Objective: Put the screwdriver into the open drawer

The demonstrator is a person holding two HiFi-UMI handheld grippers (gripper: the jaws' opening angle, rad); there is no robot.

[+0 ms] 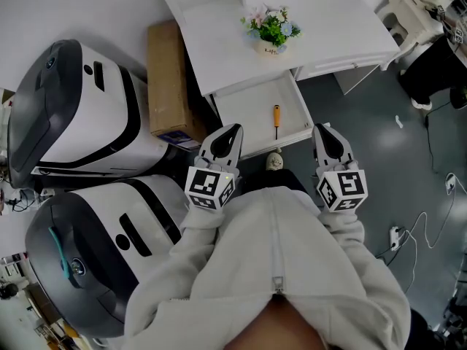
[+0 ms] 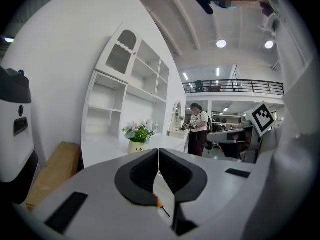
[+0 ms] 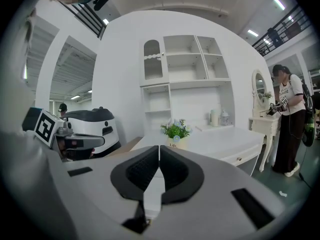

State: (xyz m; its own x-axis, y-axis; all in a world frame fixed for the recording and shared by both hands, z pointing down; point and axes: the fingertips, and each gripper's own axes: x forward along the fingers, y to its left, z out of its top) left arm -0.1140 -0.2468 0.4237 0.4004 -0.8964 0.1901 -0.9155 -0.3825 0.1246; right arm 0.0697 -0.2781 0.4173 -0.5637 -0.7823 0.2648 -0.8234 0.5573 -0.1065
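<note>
Orange screwdriver (image 1: 276, 121) sits in the drawer (image 1: 244, 115); left gripper (image 1: 233, 130) and right gripper (image 1: 321, 130) both closed, empty, so bumping the drawer could roll it

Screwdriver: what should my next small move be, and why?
The screwdriver already lies in the open drawer. The left gripper and right gripper are both shut, empty and short of the drawer. The placing looks done, so probably just hold both back, clear of the drawer.

view: left gripper | screwdriver (image 2: 161, 207): handle mostly hidden behind left tool (image 2: 159, 156)
</note>
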